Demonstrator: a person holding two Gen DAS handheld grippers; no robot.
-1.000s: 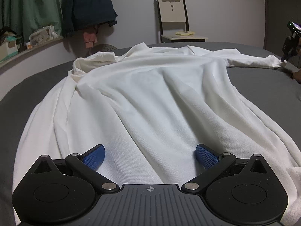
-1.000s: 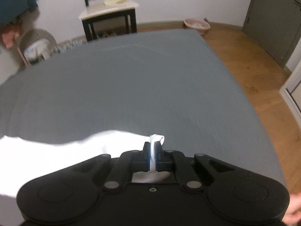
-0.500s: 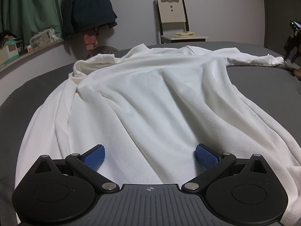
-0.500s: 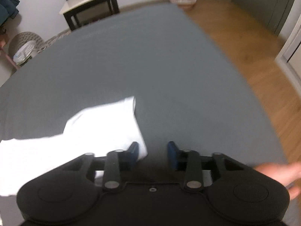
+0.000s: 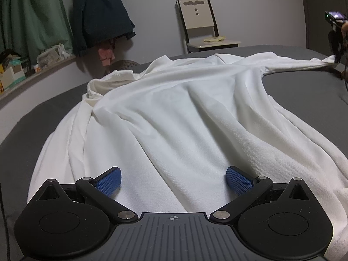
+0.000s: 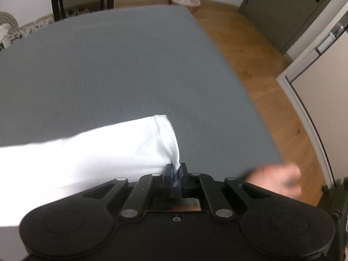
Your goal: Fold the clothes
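Both tongs are over the bed (image 5: pixel 304 100). My left tongs (image 5: pixel 173 181) stand wide open with nothing between the blue pads (image 5: pixel 108 181); they hover low over the near hem of the white shirt (image 5: pixel 174 113), one pad toward each side of the hem's middle. I cannot tell whether the pads touch the cloth.

My right tongs (image 6: pixel 176 174) are closed tight on the near corner of the cuff (image 6: pixel 167 139) at the end of the shirt's right sleeve (image 6: pixel 87 152); a sliver of white cloth shows between the pads. In the left view those tongs appear at the far right edge, where the sleeve's end meets them.

The shirt lies spread on the grey bed, hem near, collar far, with long wrinkles running up its body. Its left sleeve (image 5: pixel 108 80) is bunched at the far left; the right sleeve stretches out to the far right across bare sheet. Part of my hand (image 6: pixel 280 180) shows blurred to the right of the right tongs.

Beyond the bed, a chair (image 5: pixel 202 28) stands against the far wall, a dark jacket (image 5: pixel 97 17) hangs at the far left beside a green curtain (image 5: pixel 32 21), and wood floor (image 6: pixel 250 50) runs along the bed's right side.
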